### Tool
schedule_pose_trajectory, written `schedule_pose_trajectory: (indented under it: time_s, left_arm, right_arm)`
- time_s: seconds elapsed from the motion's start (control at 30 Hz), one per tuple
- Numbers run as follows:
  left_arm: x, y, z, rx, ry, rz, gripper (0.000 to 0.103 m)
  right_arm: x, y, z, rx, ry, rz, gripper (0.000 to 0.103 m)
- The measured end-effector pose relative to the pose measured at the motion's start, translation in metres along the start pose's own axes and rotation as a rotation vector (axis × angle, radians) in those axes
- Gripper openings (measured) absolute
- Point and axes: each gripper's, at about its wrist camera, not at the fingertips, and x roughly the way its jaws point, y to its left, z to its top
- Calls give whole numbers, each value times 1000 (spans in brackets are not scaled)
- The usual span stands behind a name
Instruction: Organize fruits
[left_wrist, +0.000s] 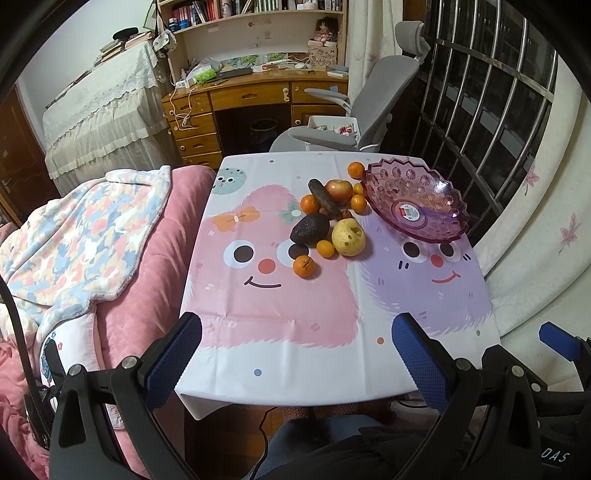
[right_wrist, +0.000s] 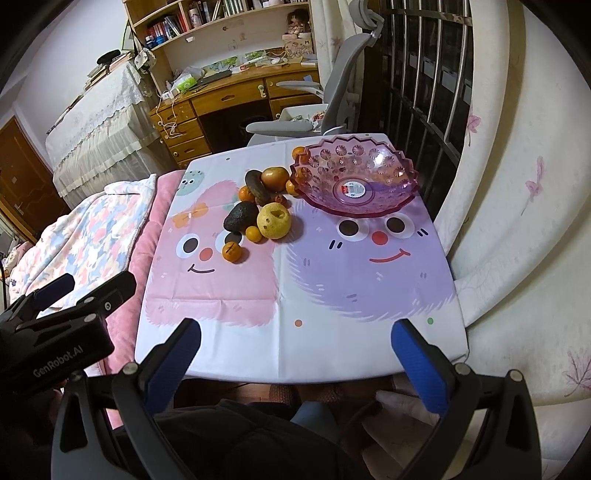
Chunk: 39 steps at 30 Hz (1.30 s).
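Note:
A pile of fruit lies at the far middle of the table: a yellow pear (left_wrist: 348, 237) (right_wrist: 273, 221), a dark avocado (left_wrist: 309, 229) (right_wrist: 240, 216), a red apple (left_wrist: 338, 191) (right_wrist: 275, 177), a dark cucumber (left_wrist: 325, 198) (right_wrist: 256, 186) and several small oranges, the nearest one (left_wrist: 304, 266) (right_wrist: 232, 251). An empty pink glass bowl (left_wrist: 417, 199) (right_wrist: 354, 175) stands to their right. My left gripper (left_wrist: 297, 350) and right gripper (right_wrist: 295, 354) are both open and empty, held above the table's near edge, far from the fruit.
The table wears a cartoon tablecloth (left_wrist: 295, 314) (right_wrist: 295, 295). A pink bed with a patterned blanket (left_wrist: 81, 240) is on the left. A grey office chair (left_wrist: 369, 110) and wooden desk (left_wrist: 240, 99) stand behind. A barred window (left_wrist: 498, 92) and curtain are on the right.

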Motion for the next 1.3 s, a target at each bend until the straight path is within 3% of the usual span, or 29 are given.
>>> schedule_pose_trajectory:
  time_s: [0.33, 0.73, 1.0, 1.3]
  left_arm:
    - [2, 2, -4, -5, 26, 5, 102]
    - [18, 33, 3, 1, 42, -6, 102]
    - [32, 50, 14, 21, 16, -54, 102]
    - [59, 50, 23, 77, 67, -121, 102]
  right_arm:
    - [-1, 3, -1, 10, 9, 15, 103]
    - [14, 17, 4, 69, 18, 35, 103]
    - [21, 26, 1, 134, -39, 21, 103]
    - [19, 30, -9, 167, -110, -1, 103]
